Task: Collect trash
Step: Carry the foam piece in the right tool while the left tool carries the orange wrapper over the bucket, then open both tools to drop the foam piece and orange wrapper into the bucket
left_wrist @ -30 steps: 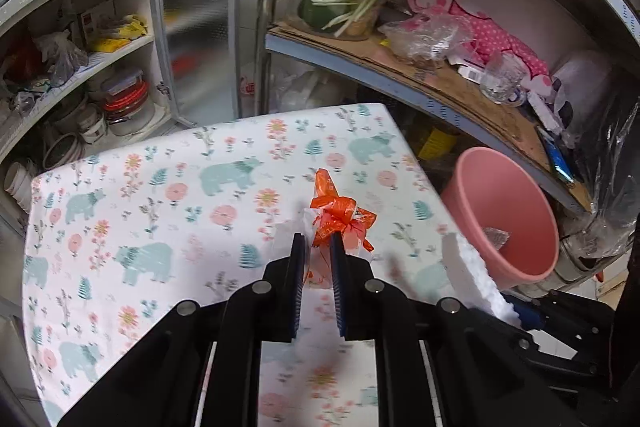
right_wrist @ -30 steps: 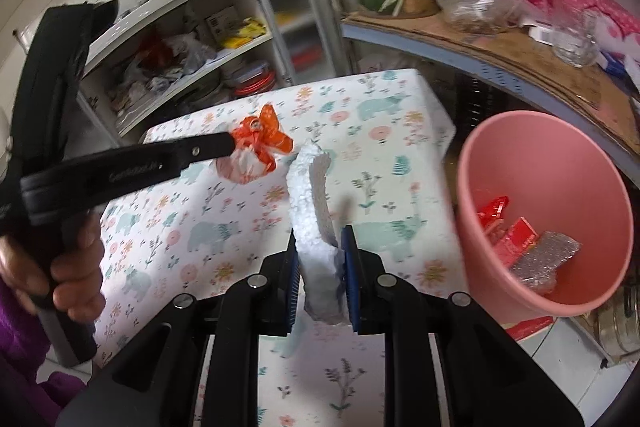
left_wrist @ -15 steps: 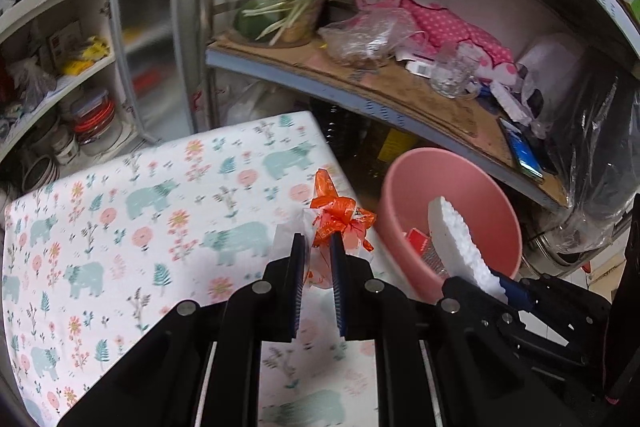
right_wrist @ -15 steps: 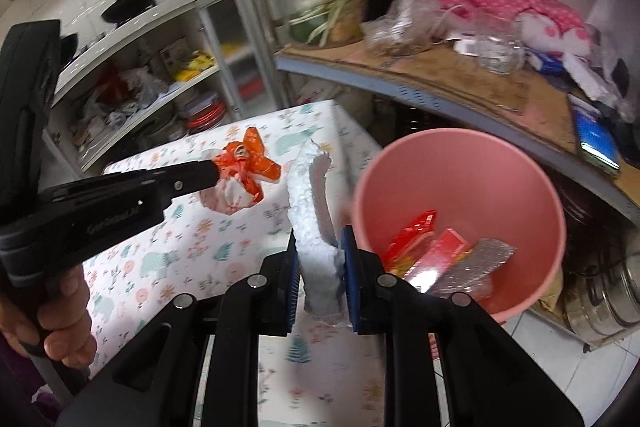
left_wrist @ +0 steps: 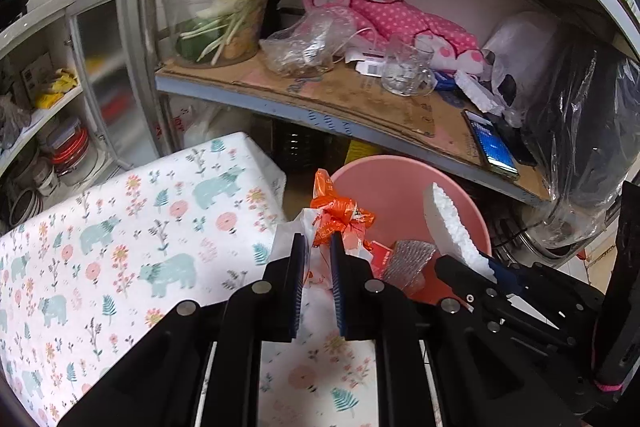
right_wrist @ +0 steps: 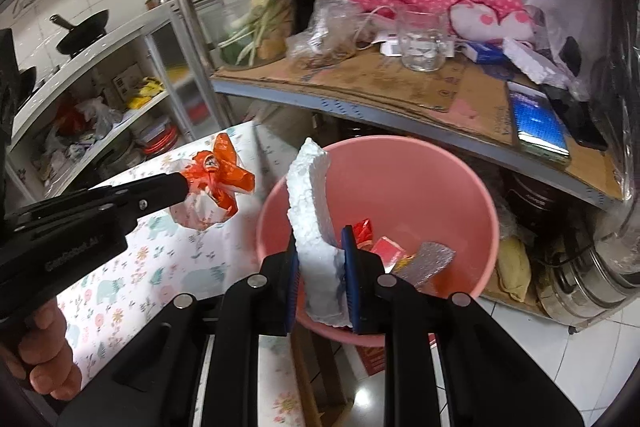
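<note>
Bin [right_wrist: 472, 187] already holds wrappers. Right gripper [right_wrist: 320, 263] clamps foam [right_wrist: 310, 195] over it; left gripper [left_wrist: 316, 251] pinches bag [left_wrist: 340, 217] near rim. Both undropped.

A: Any lettering you can read?
B: Raised letters along the side of the left gripper [right_wrist: 188, 187] (too blurred to spell out). White print on the orange bag [right_wrist: 218, 179] and a barcode label [left_wrist: 370, 67] on the shelf are illegible.
</note>
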Available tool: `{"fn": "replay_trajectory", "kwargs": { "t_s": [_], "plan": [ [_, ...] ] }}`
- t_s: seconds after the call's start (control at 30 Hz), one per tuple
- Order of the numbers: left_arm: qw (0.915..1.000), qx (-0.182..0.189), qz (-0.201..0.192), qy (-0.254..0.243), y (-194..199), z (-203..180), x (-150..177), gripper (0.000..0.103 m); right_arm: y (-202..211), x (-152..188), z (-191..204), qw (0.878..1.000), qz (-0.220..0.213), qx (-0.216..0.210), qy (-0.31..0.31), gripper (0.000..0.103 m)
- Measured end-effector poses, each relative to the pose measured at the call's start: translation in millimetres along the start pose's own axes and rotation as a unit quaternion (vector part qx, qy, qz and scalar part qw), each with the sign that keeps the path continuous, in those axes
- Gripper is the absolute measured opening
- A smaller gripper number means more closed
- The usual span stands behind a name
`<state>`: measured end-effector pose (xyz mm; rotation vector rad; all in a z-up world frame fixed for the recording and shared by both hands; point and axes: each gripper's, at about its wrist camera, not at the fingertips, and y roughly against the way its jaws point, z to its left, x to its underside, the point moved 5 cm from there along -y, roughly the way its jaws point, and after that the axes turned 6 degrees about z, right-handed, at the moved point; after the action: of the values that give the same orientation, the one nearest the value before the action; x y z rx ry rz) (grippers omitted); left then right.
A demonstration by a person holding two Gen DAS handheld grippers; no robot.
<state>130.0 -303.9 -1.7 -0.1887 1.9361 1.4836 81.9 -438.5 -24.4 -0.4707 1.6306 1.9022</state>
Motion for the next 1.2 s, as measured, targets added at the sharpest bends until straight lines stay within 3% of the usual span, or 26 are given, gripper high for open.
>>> {"fn": "replay_trajectory", "kwargs": {
  "t_s": [0.7,1.2],
  "plan": [
    [0.9994,0.026,0.009,-0.022,-49,-36,-22,0.012,-37,-8,-34,0.999,0.011,0.039,-0.030,0.020],
    [0.9989,0.024,0.020,-0.035,-78,-49,-23,0.015,-52,-8,-46,0.997,0.025,0.056,-0.036,0.021]
  ]
}}
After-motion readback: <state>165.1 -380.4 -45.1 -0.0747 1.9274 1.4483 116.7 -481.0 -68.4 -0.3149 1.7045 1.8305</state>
